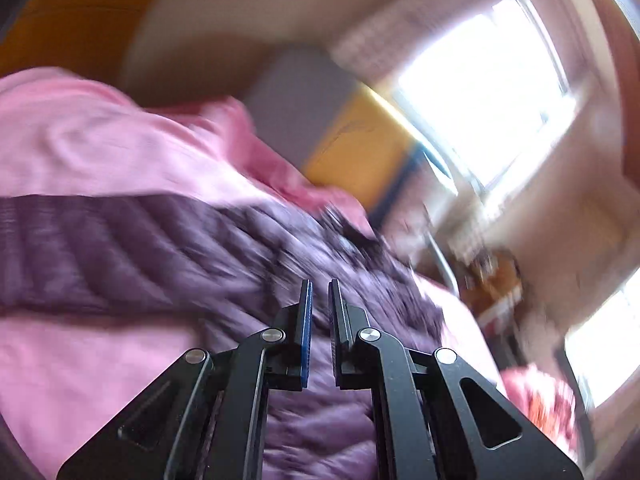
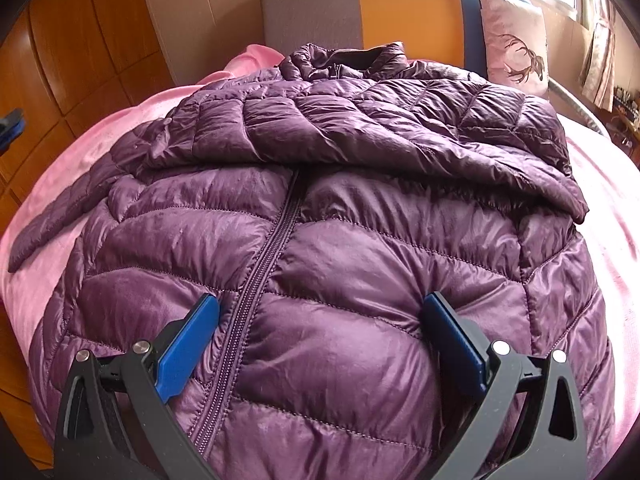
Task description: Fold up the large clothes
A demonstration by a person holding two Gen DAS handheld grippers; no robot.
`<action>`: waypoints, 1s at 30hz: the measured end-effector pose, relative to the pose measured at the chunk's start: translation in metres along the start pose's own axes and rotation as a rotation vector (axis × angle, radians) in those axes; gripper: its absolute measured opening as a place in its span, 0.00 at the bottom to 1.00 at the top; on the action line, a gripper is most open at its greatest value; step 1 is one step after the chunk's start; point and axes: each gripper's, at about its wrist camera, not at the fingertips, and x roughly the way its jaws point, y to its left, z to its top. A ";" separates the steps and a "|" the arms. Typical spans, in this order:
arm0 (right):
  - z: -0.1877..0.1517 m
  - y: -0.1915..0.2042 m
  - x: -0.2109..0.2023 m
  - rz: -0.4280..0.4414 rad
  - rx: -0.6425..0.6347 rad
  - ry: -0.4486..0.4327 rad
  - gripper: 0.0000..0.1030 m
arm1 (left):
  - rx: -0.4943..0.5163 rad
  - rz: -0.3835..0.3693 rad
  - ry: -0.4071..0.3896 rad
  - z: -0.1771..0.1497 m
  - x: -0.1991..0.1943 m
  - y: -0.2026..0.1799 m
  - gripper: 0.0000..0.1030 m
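1. Left wrist view, badly smeared. The left gripper (image 1: 320, 292) has its jaws drawn almost together with only a thin slit between the pads, and I see no fabric caught in that slit. The purple puffer jacket (image 1: 168, 248) lies below and beyond the tips, on the pink blanket (image 1: 80, 140).

2. Same view, risk: pressed together and empty like this, the left gripper has no hold on the jacket. If it was meant to carry a sleeve or hem, the cloth may have slipped out of the slick shell. The blur also hides exactly where the tips sit against the jacket.

3. Right wrist view, sharp. The right gripper (image 2: 320, 320) is spread wide over the lower front of the jacket (image 2: 320, 208), one blue pad on each side of the zipper (image 2: 260, 276); whether the pads press into the padding I cannot tell. One sleeve (image 2: 400, 132) is already folded across the jacket's chest; the other sleeve (image 2: 60, 216) trails off the jacket's side onto the blanket (image 2: 608, 200).

4. Same view, risk: the puffy fill likely springs back, so the crossed sleeve could slide off. A bite that includes the zipper could hold poorly.
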 end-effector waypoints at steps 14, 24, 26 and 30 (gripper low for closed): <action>-0.003 -0.005 -0.002 0.055 0.032 -0.017 0.98 | -0.271 0.102 0.056 -0.064 0.006 0.052 0.63; -0.003 -0.002 -0.002 0.028 0.016 -0.006 0.98 | -0.744 0.435 -0.265 -0.048 -0.122 0.224 0.63; -0.002 -0.001 -0.001 0.019 0.011 -0.003 0.98 | -0.797 0.463 -0.313 -0.043 -0.137 0.247 0.63; -0.002 0.002 0.001 0.002 0.003 0.003 0.98 | -0.867 0.484 -0.351 -0.034 -0.152 0.279 0.63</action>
